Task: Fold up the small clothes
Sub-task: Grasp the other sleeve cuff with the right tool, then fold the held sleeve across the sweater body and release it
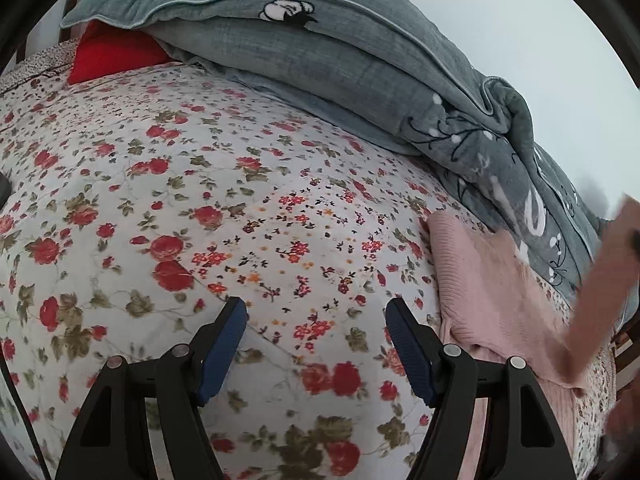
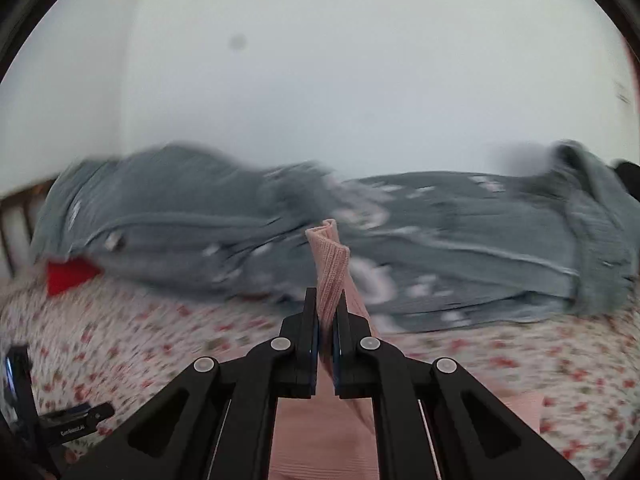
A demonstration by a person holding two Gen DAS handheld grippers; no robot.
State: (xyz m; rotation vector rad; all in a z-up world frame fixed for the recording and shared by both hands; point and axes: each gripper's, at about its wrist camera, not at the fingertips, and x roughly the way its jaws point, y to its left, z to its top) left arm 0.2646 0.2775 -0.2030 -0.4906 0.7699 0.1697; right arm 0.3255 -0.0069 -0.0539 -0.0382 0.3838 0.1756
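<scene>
A pink ribbed knit garment (image 1: 492,292) lies on the flowered bed sheet (image 1: 200,200) at the right of the left wrist view. One part of it is lifted up at the far right, blurred. My left gripper (image 1: 316,312) is open and empty above the sheet, left of the garment. In the right wrist view my right gripper (image 2: 327,300) is shut on a folded edge of the pink garment (image 2: 330,264), which sticks up between the fingers while the rest hangs below.
A grey-green quilt (image 1: 320,52) is heaped along the far side of the bed, also in the right wrist view (image 2: 460,240). A red cushion (image 1: 112,56) lies at the far left. A dark device (image 2: 24,396) shows at the lower left. A pale wall stands behind.
</scene>
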